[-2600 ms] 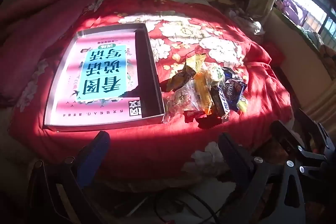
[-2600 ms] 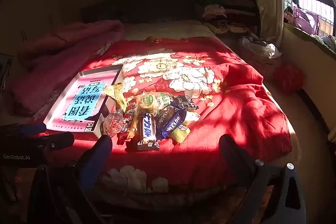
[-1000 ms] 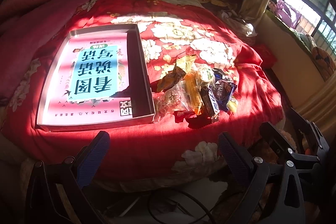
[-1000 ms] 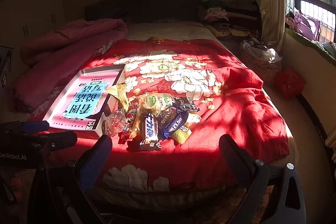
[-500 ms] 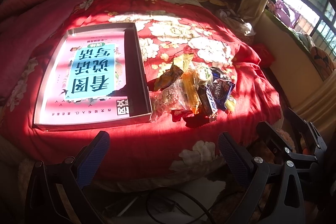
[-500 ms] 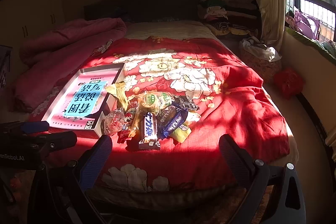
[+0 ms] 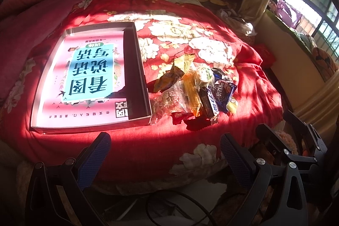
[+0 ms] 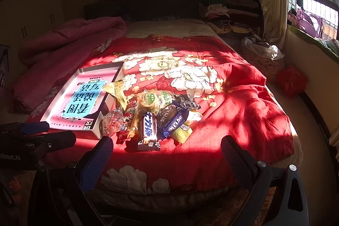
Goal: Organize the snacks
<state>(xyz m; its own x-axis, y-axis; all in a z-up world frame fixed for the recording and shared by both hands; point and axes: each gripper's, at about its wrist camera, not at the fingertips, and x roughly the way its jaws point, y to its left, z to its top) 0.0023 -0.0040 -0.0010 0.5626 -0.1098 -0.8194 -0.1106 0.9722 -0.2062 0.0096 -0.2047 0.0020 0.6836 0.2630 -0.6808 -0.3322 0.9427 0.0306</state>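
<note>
A pile of wrapped snacks (image 7: pixel 195 90) lies on the red flowered bedspread, just right of a shallow open box (image 7: pixel 139 69) lined with a pink and teal printed sheet. The pile also shows in the right wrist view (image 8: pixel 152 115), with the box (image 8: pixel 99 120) to its left. My left gripper (image 7: pixel 165 158) is open and empty, short of the bed's near edge. My right gripper (image 8: pixel 165 160) is open and empty, in front of the pile. The right gripper's body (image 7: pixel 296 141) shows at the right of the left wrist view.
A pink quilt (image 8: pixel 70 39) is bunched at the bed's left. The red bedspread (image 8: pixel 243 103) hangs over the near edge. Clothes (image 8: pixel 222 14) are heaped at the bed's far right. A curtain and window (image 8: pixel 307 3) stand at the right. Cables (image 7: pixel 169 204) lie on the floor.
Both grippers have shifted slightly toward the bed; the box and snacks look a little nearer. Nothing was taken hold of.
</note>
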